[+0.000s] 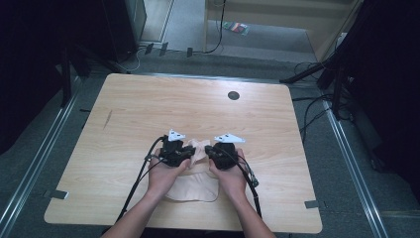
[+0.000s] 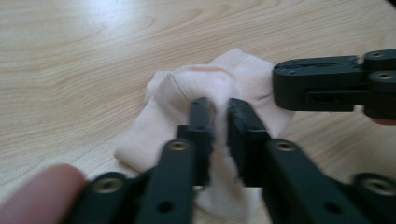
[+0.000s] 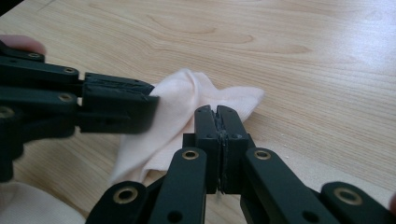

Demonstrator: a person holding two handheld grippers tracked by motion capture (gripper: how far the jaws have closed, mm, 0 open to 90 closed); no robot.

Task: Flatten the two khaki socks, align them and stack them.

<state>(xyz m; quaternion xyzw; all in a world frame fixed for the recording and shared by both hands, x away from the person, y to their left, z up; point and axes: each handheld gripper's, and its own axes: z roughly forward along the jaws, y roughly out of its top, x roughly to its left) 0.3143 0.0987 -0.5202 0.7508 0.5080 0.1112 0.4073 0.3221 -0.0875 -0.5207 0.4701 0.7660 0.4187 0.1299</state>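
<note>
From the high view, a soft pale pink cloth (image 1: 194, 186) lay near the front edge of the light wooden table (image 1: 148, 109), between two hands. In the left gripper view, the left gripper (image 2: 218, 112) pinched a fold of the cloth (image 2: 196, 84). In the right gripper view, the right gripper (image 3: 216, 112) had its jaws pressed together on the cloth's (image 3: 187, 100) edge.

cloth (image 2: 196, 88) — pale pink | table (image 1: 148, 109) — light wood grain | grippers — black

Cloth (image 1: 194, 184) on table (image 1: 148, 104), between both grippers.
</note>
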